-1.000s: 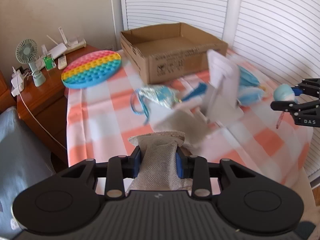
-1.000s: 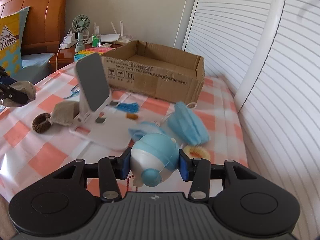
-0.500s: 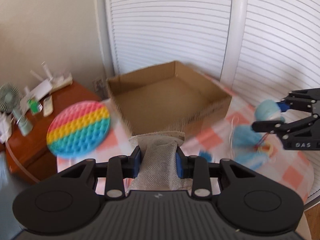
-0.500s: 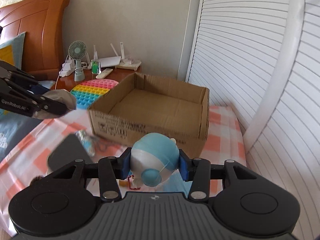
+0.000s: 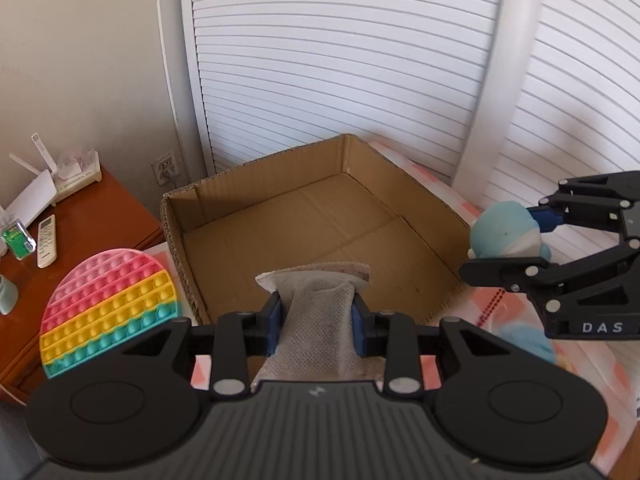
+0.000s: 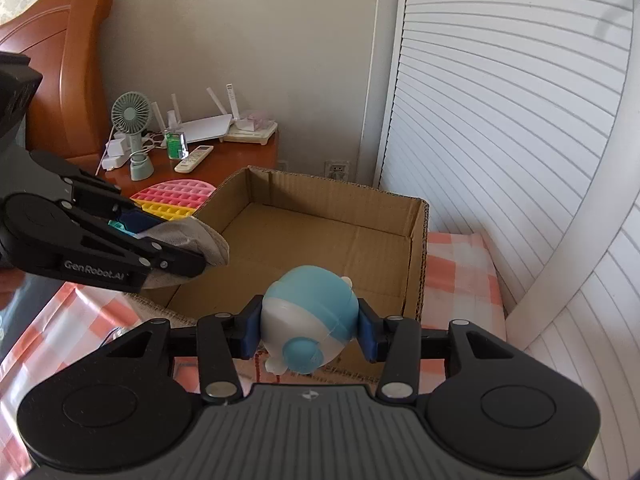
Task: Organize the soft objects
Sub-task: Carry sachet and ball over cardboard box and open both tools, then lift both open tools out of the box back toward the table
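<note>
My left gripper (image 5: 316, 320) is shut on a grey mesh pouch (image 5: 318, 320), held over the near wall of an open cardboard box (image 5: 304, 216). From the right wrist view the same pouch (image 6: 200, 240) pokes out of the left gripper (image 6: 188, 256) above the box's left rim (image 6: 224, 192). My right gripper (image 6: 310, 328) is shut on a round blue and white plush toy (image 6: 310, 320), just in front of the box's near edge. In the left wrist view that toy (image 5: 504, 232) hangs at the box's right side in the right gripper (image 5: 492, 248). The box holds nothing that I can see.
A round rainbow pop-it pad (image 5: 108, 312) lies left of the box. A wooden nightstand (image 6: 248, 152) behind it carries a small fan (image 6: 134, 136), a router (image 6: 208, 124) and a remote (image 6: 194, 158). White louvred doors (image 5: 360, 60) stand close behind the box. The checked tablecloth (image 6: 456, 276) runs to the right.
Both grippers have travelled forward across the table from the clutter of objects to the box, each keeping its load. The phone stand and the masks have dropped out of view.
</note>
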`<action>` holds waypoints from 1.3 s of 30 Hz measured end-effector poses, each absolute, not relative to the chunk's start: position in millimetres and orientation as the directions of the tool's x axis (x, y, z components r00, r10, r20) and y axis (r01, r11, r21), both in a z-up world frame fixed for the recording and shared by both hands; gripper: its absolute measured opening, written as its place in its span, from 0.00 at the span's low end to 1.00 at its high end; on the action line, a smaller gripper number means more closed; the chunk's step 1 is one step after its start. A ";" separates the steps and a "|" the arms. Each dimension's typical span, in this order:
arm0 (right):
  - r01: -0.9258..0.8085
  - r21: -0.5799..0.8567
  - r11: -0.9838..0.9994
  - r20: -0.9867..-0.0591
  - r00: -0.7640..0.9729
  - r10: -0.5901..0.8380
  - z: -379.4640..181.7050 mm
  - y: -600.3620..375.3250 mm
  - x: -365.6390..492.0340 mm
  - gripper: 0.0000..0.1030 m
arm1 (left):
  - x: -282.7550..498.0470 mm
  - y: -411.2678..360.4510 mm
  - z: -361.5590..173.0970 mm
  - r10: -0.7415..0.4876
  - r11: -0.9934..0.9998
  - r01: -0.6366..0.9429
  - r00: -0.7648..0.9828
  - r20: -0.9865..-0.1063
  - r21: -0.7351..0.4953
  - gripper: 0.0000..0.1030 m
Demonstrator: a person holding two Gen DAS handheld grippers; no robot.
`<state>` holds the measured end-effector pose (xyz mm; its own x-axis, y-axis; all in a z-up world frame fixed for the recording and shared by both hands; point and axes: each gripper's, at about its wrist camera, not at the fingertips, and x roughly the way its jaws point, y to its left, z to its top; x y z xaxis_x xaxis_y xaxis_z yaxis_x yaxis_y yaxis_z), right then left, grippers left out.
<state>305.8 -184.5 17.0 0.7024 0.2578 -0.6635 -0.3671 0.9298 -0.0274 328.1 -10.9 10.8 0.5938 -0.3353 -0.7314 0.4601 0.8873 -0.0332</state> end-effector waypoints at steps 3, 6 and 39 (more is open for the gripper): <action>-0.362 -0.015 0.932 -0.671 0.694 0.259 13.1 -187.4 323.1 0.50 | 338.9 -15.9 6.2 -0.333 0.886 0.463 0.597 -0.730 -0.026 0.36; -0.354 -0.005 0.935 -0.677 0.690 0.257 9.4 -188.9 338.2 0.50 | 346.9 -16.8 4.6 -0.327 0.895 0.446 0.624 -0.710 -0.021 0.63; -0.301 0.018 0.953 -0.625 0.741 0.246 29.3 -181.5 282.0 1.00 | 187.6 54.3 14.5 -0.263 0.914 0.401 0.703 -0.661 0.063 0.92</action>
